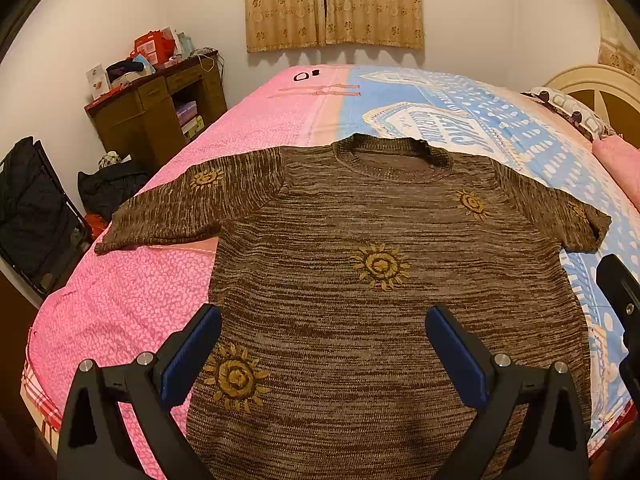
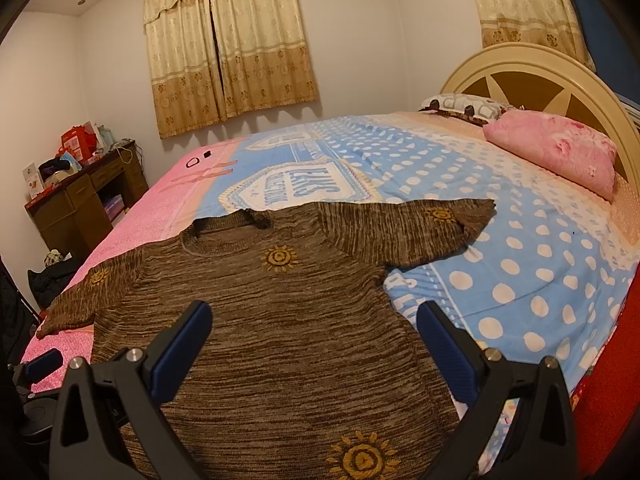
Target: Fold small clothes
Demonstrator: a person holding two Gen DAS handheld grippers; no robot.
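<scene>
Bed (image 2: 520,264) fills both views; pink and blue-dotted sheet, nothing lumpy under the work area. I read that as why the garment sits here: broad, flat, soft surface.

Brown knit top (image 1: 360,280) lies face up near the bed's near edge, neckline away from me, both short sleeves spread out. Flattened ready, no fold made yet, by my reading.

Left gripper (image 1: 322,344) hangs over the lower left body of the top, jaws wide apart, holding nothing. Right gripper (image 2: 314,344) likewise, jaws spread and empty, over the lower right side near the hem. Contact with cloth: can't tell.

Around: pink pillow (image 2: 556,152) and headboard (image 2: 520,76) well apart to the right; cluttered wooden desk (image 1: 156,112) and dark bags (image 1: 36,208) off the bed's left side. Small dark items (image 1: 306,75) at the far edge. Nothing blocks the sleeves.
</scene>
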